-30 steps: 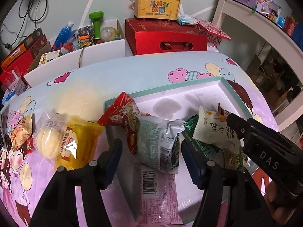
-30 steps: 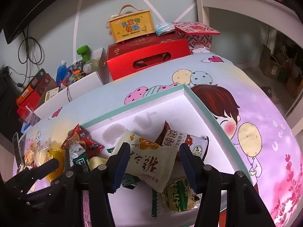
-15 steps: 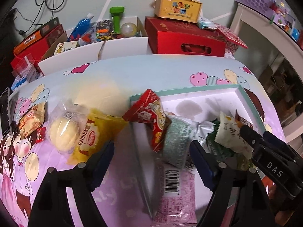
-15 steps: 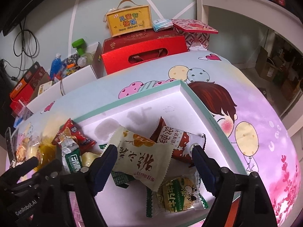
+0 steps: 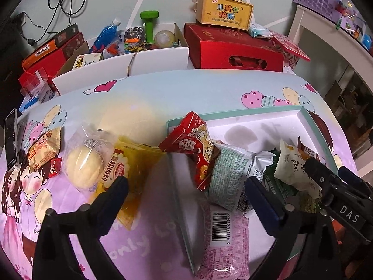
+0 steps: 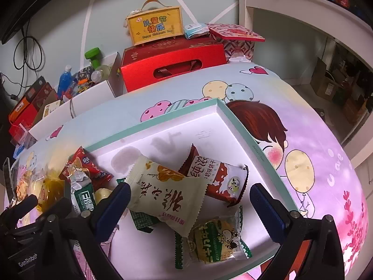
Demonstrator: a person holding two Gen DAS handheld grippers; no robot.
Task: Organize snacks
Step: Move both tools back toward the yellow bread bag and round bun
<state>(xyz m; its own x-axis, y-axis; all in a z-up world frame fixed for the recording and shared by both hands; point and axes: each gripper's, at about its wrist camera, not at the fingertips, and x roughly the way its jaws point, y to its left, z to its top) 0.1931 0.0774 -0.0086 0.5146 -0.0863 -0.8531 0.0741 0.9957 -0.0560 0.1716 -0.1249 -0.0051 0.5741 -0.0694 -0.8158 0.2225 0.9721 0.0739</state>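
Note:
A white tray with a mint-green rim point(image 5: 235, 112) point(image 6: 177, 114) holds several snack packs. A red pack point(image 5: 191, 147) leans over its left rim, with a grey-green pack point(image 5: 228, 175) and a pink pack point(image 5: 223, 240) beside it. My left gripper point(image 5: 186, 189) hangs open above that rim, empty. A yellow pack point(image 5: 130, 163), a clear-wrapped bun point(image 5: 84, 163) and an orange pack point(image 5: 44, 149) lie left of the tray. My right gripper point(image 6: 190, 198) stands open over a cream pack point(image 6: 165, 193), a red-and-white biscuit pack point(image 6: 216, 175) and a green-edged pack point(image 6: 214, 240).
Behind the cartoon tablecloth point(image 5: 163, 93) stand a red gift box point(image 5: 233, 49) with a yellow carry box point(image 5: 223, 9) on it, and a white bin point(image 5: 130, 63) of bottles and clutter. A phone point(image 5: 10, 137) lies at the table's left edge. A white shelf point(image 6: 303, 4) is right.
Both grippers have drawn back and up from the tray, with their jaws spread wider. The left view has swung left, showing more of the snacks outside the tray.

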